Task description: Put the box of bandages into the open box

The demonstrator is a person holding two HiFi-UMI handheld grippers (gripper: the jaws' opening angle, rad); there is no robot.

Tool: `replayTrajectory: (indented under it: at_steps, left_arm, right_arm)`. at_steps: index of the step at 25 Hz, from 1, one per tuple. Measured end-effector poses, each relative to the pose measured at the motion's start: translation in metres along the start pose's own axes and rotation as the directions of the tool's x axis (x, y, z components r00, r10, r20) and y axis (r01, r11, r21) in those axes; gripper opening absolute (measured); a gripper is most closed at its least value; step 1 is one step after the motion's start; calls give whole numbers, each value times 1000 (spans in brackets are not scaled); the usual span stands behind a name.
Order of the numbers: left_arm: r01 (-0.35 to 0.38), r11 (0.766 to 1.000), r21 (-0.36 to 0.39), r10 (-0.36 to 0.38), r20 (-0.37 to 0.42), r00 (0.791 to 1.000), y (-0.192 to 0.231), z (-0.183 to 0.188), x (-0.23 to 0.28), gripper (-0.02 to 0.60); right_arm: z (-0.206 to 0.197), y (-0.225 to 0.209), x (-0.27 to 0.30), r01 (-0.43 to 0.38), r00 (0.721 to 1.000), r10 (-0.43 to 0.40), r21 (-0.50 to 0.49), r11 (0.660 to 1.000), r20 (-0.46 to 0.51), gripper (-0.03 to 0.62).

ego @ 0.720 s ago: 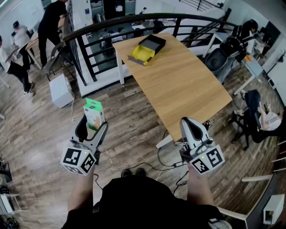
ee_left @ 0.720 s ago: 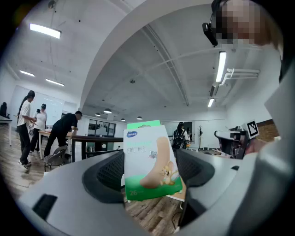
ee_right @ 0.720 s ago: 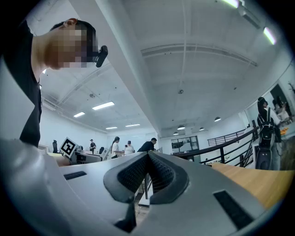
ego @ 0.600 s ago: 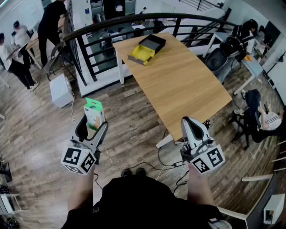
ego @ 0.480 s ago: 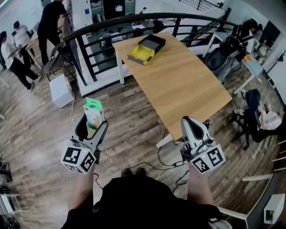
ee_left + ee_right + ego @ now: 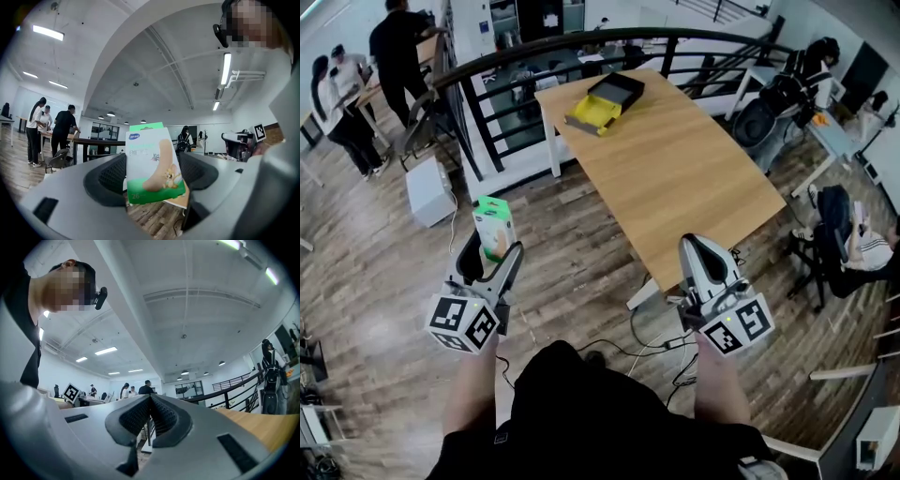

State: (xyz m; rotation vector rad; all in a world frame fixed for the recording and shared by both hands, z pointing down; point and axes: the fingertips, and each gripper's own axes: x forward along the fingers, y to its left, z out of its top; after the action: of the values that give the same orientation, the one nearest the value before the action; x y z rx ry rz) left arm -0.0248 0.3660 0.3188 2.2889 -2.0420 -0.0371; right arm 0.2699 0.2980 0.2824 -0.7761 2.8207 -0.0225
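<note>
Currently, the left tongs (image 6: 152, 174) have their jaws spread wide and clamped on a green-and-white cardboard box of bandages (image 6: 494, 226). In the left gripper view, the box of bandages stands upright between the two dark ribbed pads (image 6: 108, 177), with its printed face toward the camera and its green top edge rising above the jaw tips. In the head view, the left tongs are at lower left, over the wooden plank floor (image 6: 572, 253) and well apart from the light wooden desk (image 6: 684, 187).

The right tongs (image 6: 150, 405) have their jaws brought fully together, ribbed pad against ribbed pad, with nothing between them. In the head view, the right tongs are at lower right, just beside the near corner of the desk and tilted slightly upward.

The black open box with a yellow inner flap (image 6: 607, 100) rests on the far corner of the desk, close to the curved black metal railing (image 6: 534, 45). The yellow flap lies folded out toward the near side, and the black tray part sits behind it. The open box is well apart from both tongs, and the desk surface between it and the near corner carries no other item.

Several people (image 6: 352, 94) stand at upper left beyond the railing.
</note>
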Motion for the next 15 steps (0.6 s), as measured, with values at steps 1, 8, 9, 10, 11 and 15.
replayTrajectory:
  at_steps: [1,8,9,10,11,15]
  left_arm:
    - [0,1000,-6,0,1,1000,-3,-1,-1,357]
    - [-9,1000,-12,9,-9,1000,-3,-2,-5,357]
    - [-11,1000,-13,11,-8,1000,-2,-3,-4,357]
    - [-12,1000,-14,12,-7,1000,-2,-4,-3,357]
    - [-12,1000,-14,12,-6,1000,-2,-5,-2,357]
    - [-1,1000,-22,0,-12,1000,0,-11,10,357]
  right_arm:
    - [0,0,-3,-3,1000,3,8,1000,6,35]
    - [-3,-1,-10,-9,1000,9,55,998,7,35]
    - [-4,-2,-11,-11,1000,11,59,998,5,37]
    - [-6,-2,-11,-14,1000,14,62,998,1,37]
    - [-8,-2,-10,-17,1000,17,64,998,-4,37]
    - [-15,-7,-2,-17,1000,19,73,997,-21,37]
